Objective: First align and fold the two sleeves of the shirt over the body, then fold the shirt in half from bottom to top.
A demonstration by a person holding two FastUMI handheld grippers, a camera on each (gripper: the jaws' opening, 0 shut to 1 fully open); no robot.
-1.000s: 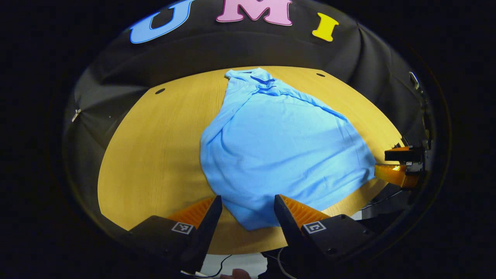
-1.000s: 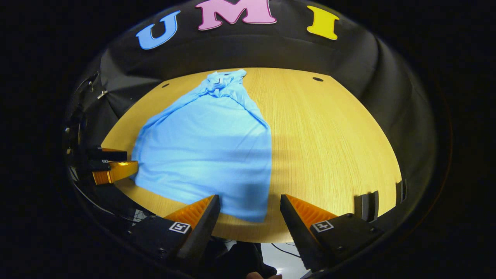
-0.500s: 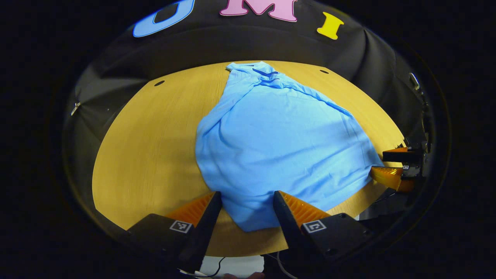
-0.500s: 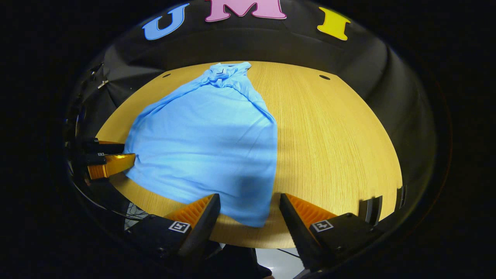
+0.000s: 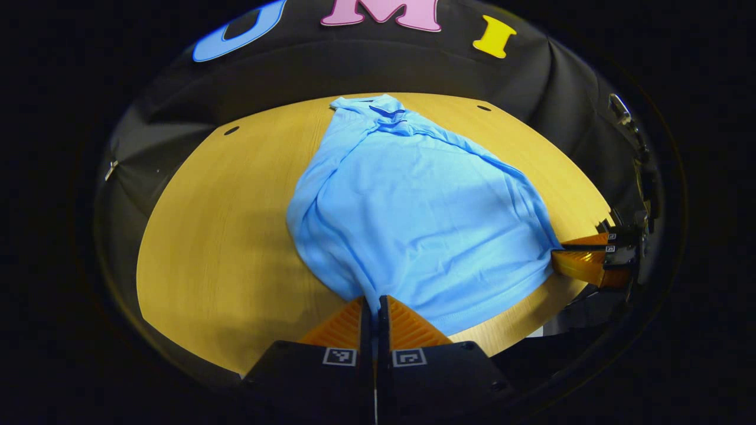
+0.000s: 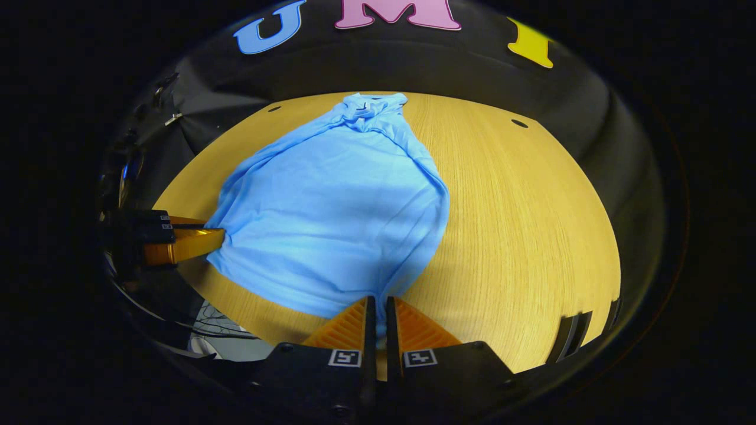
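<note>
Since half a second ago: left gripper (image 5: 373,304) and right gripper (image 6: 378,304) closed, each pinching a hem corner of shirt (image 5: 413,212) on table (image 5: 224,236). Sleeves appear folded in; bottom-to-top fold pending.

Shirt (image 5: 413,218) sleeves tucked under, hidden; hem corners inside jaws.

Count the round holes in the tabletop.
2. One hole sits at the far left of the table, the other hole at the far right, either side of the shirt. The shirt may hide more.
</note>
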